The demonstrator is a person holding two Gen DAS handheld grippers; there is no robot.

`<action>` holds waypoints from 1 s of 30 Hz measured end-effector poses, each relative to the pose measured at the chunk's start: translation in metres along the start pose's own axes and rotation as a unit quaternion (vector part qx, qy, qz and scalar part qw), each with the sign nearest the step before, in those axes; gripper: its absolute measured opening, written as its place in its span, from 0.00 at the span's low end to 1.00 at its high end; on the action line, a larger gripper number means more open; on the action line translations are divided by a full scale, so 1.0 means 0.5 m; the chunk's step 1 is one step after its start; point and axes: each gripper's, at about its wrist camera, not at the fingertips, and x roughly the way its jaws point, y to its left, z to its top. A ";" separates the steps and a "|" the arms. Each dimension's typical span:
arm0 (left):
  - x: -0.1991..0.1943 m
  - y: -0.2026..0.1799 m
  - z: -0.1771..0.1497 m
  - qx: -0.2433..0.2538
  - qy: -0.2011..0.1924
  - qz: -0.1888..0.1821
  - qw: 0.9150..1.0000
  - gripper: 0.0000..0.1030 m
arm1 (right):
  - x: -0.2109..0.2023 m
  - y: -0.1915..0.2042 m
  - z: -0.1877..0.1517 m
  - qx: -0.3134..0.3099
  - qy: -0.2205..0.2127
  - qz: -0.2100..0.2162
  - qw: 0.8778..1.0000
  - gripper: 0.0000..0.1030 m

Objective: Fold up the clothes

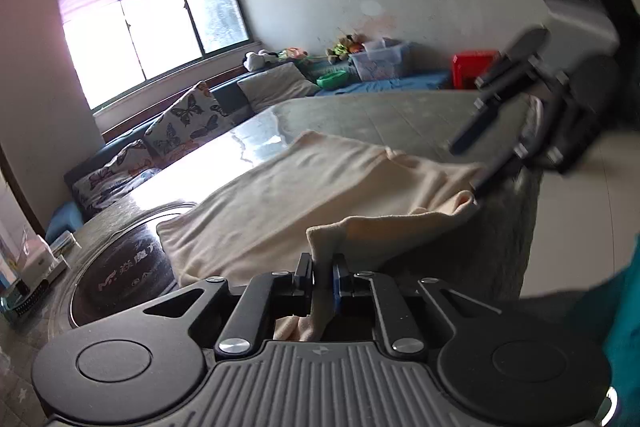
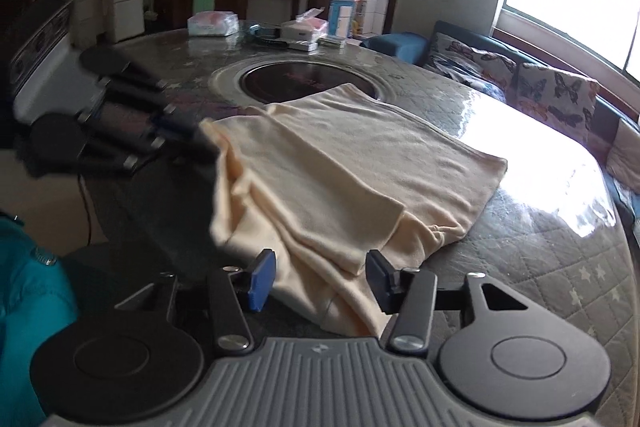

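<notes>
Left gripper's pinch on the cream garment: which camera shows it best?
The left wrist view. There the left gripper has its jaws shut on a raised fold of the cream garment, seen close up. The right wrist view shows the same gripper only blurred at the garment's far corner, so the contact is unclear.

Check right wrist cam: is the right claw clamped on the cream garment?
No. The right claw stands open, its pads apart on either side of the cream garment, not pressing it.
</notes>
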 end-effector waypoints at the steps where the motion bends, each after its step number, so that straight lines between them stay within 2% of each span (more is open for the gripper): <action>1: 0.004 0.008 0.009 -0.010 -0.001 0.000 1.000 0.10 | -0.003 0.006 -0.002 -0.011 -0.002 0.003 1.000 0.51; 3: 0.014 0.020 0.021 -0.024 -0.003 -0.002 1.000 0.10 | 0.002 0.016 -0.002 -0.030 -0.006 0.005 1.000 0.56; 7: 0.035 0.033 0.030 -0.030 0.002 -0.006 1.000 0.10 | 0.028 0.029 0.002 -0.054 -0.017 0.001 0.998 0.55; 10: 0.046 0.040 0.026 -0.037 0.009 -0.011 0.999 0.10 | 0.060 0.026 0.010 -0.052 -0.023 0.003 0.998 0.50; 13: 0.046 0.041 0.016 -0.044 0.017 -0.011 0.999 0.12 | 0.089 0.008 0.020 -0.030 -0.012 0.018 0.999 0.32; 14: 0.043 0.039 0.014 -0.043 0.017 -0.009 0.999 0.13 | 0.095 -0.001 0.023 -0.017 -0.008 0.026 0.999 0.22; 17: 0.026 0.029 0.002 -0.031 0.017 -0.001 0.999 0.18 | 0.098 -0.021 0.033 0.018 -0.008 0.038 0.999 0.14; 21: 0.005 0.005 -0.018 -0.005 0.024 0.010 1.000 0.24 | 0.093 -0.032 0.044 0.038 -0.015 0.042 0.998 0.12; 29: -0.003 -0.018 -0.059 0.039 0.044 0.045 0.997 0.24 | 0.088 -0.040 0.059 0.052 -0.028 0.036 0.998 0.11; 30: -0.002 -0.019 -0.062 0.045 0.044 0.047 0.997 0.21 | 0.087 -0.040 0.060 0.052 -0.030 0.035 0.998 0.11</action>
